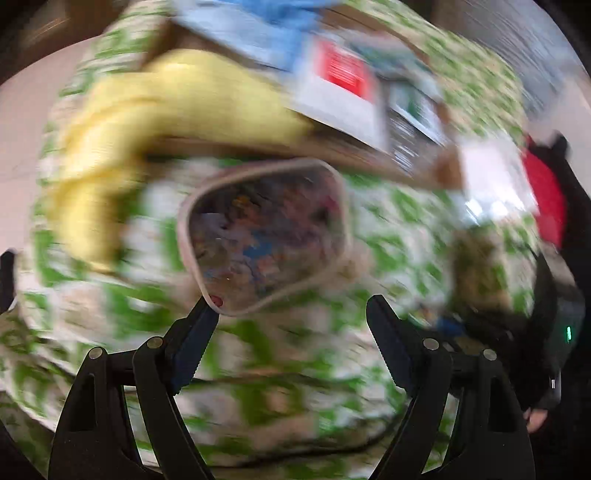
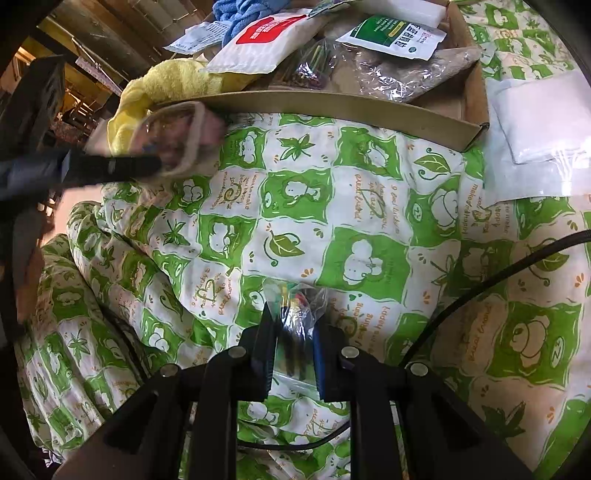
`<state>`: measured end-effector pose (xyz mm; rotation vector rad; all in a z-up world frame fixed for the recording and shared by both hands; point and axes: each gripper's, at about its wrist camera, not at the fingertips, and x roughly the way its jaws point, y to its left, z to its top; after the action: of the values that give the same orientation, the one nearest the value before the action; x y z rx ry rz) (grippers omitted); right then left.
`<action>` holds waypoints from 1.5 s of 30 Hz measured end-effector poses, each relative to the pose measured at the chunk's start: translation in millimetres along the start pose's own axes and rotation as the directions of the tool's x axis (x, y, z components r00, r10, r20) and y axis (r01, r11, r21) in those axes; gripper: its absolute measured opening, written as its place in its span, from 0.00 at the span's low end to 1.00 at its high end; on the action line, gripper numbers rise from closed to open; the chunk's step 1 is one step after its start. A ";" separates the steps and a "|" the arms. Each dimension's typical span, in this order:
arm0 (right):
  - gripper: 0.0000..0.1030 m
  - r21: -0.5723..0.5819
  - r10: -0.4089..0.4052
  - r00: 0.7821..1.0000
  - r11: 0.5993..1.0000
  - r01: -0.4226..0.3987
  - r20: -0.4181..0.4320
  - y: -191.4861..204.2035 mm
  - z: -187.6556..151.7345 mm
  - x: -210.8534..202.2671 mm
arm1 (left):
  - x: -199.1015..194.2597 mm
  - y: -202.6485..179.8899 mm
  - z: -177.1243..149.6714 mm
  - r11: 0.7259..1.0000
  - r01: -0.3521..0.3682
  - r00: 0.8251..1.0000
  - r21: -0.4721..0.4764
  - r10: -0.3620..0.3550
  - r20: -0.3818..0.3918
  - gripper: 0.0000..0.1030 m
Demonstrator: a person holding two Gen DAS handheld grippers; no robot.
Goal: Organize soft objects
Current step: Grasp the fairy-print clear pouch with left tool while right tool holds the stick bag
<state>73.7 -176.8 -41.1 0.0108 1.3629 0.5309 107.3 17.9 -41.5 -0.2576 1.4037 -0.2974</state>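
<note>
My right gripper [image 2: 293, 325] is shut on a small clear plastic bag [image 2: 295, 299] with coloured bits inside, low over the green-and-white quilt [image 2: 362, 206]. My left gripper [image 1: 291, 306] is open; the left wrist view is blurred by motion. A clear pouch with a beige rim [image 1: 264, 236] lies just ahead of its fingers, its corner touching the left fingertip [image 1: 207, 308]. In the right wrist view the left gripper [image 2: 110, 166] sits at that pouch [image 2: 173, 140] beside the cardboard box [image 2: 332, 101]. A yellow towel [image 2: 166, 83] hangs over the box edge.
The box holds a blue towel [image 2: 240, 11], a white-and-red packet [image 2: 266, 37], a green-labelled packet [image 2: 395, 33] and clear bags. A white padded pack [image 2: 543, 122] lies on the quilt at right. A black cable [image 2: 480, 280] crosses the quilt.
</note>
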 end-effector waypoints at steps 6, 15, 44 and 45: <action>0.16 0.016 0.005 1.000 1.000 -0.006 0.009 -7.6 -1.5 -5.2 | -21.9 -15.9 -7.9 0.996 -0.059 0.998 0.071 0.057 0.040 0.80; 0.15 0.006 -0.006 1.000 1.000 0.006 0.000 -5.3 -1.3 -0.4 | -32.6 -25.9 14.4 0.896 -0.317 0.947 0.310 0.280 0.157 0.80; 0.15 0.066 0.019 0.999 0.998 -0.017 -0.032 -17.0 16.8 15.5 | 51.7 -42.5 42.7 0.729 -0.258 0.951 0.633 0.306 0.035 0.85; 0.15 0.072 0.026 0.999 0.997 -0.023 -0.037 -18.6 17.7 16.1 | 53.3 -46.5 40.8 0.710 -0.278 0.944 0.647 0.325 0.049 0.85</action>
<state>98.5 -182.1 -57.8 0.0765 1.4195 0.5041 152.7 -44.4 -68.5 0.5661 1.3012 -0.5028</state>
